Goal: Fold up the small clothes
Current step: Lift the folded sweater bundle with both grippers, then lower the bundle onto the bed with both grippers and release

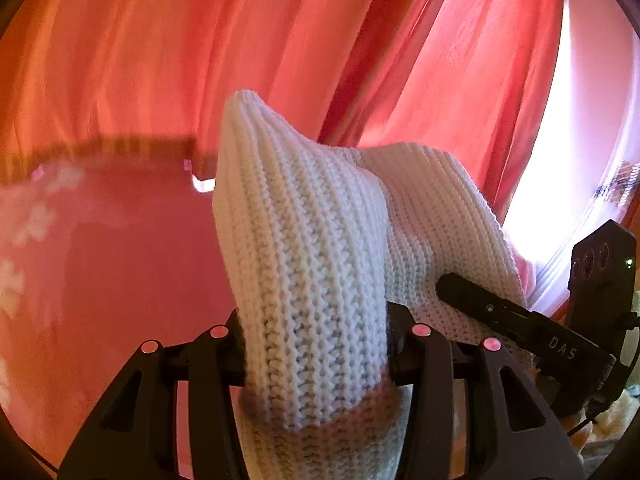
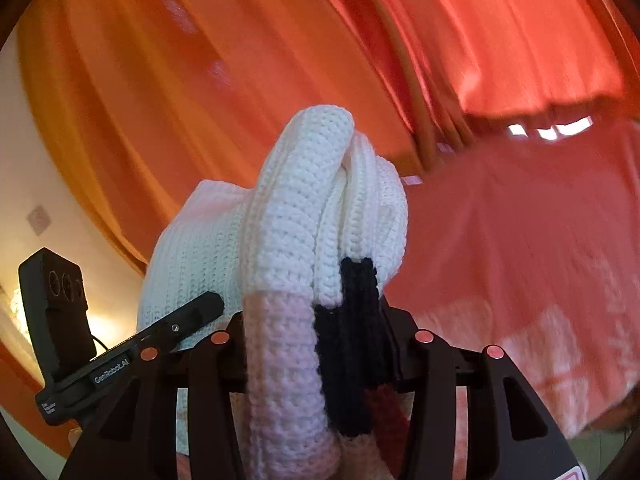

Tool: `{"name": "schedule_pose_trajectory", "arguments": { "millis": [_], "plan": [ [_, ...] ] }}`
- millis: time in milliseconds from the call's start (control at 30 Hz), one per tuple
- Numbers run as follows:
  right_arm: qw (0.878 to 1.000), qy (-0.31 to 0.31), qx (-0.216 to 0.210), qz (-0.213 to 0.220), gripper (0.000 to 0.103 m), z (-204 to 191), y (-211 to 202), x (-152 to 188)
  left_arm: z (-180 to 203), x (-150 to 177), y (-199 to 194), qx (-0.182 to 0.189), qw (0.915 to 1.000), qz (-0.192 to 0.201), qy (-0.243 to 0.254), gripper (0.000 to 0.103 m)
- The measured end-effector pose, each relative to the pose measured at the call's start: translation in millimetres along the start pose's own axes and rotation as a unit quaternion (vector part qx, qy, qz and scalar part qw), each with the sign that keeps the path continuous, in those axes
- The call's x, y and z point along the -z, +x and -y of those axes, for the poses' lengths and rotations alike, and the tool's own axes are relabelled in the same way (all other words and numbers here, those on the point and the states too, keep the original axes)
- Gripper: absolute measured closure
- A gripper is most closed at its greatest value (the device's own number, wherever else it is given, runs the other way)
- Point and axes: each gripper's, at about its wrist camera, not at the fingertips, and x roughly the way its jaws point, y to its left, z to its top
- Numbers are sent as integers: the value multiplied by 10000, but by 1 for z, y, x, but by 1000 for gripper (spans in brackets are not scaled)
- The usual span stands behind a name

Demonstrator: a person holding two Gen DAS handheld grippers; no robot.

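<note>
Item: chunky white rib-knit garment (image 1: 320, 248) with pink and black bands, held aloft before the orange-red curtain (image 1: 120, 60). Soft, light, stretchy. Your left claw (image 1: 316, 332) and right claw (image 2: 320, 336) each clench a bunched edge; grip hems, not loose folds.

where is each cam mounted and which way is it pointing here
Left wrist view: sits on the left gripper, looking forward along its fingers at the white knit garment clamped between them, with the red curtain behind; the right gripper enters from the right.
Right wrist view: sits on the right gripper, facing the bunched knit with its black patch; the left gripper shows at left.
Shared: garment, curtain, each other's gripper.
</note>
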Motion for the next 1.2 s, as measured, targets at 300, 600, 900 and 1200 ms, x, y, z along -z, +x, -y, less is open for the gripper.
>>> {"name": "schedule_pose_trajectory", "arguments": {
  "millis": [300, 600, 900, 1200],
  "plan": [
    [9870, -1074, -881, 812, 57, -83, -5, -55, -22, -59, -75, -143, 9903, 1310, 441, 57],
    [9792, -1192, -1604, 355, 56, -118, 85, -75, -99, -84, -79, -546, 9865, 1517, 289, 55],
    [9812, -694, -794, -1615, 54, -54, 264, -1, -230, -7, 65, -1394, 9842, -507, -963, 52],
    [9790, -1354, -496, -1441, 35, -65, 247, 1, -248, -4, 47, -1578, 9787, -265, -1289, 51]
  ]
}}
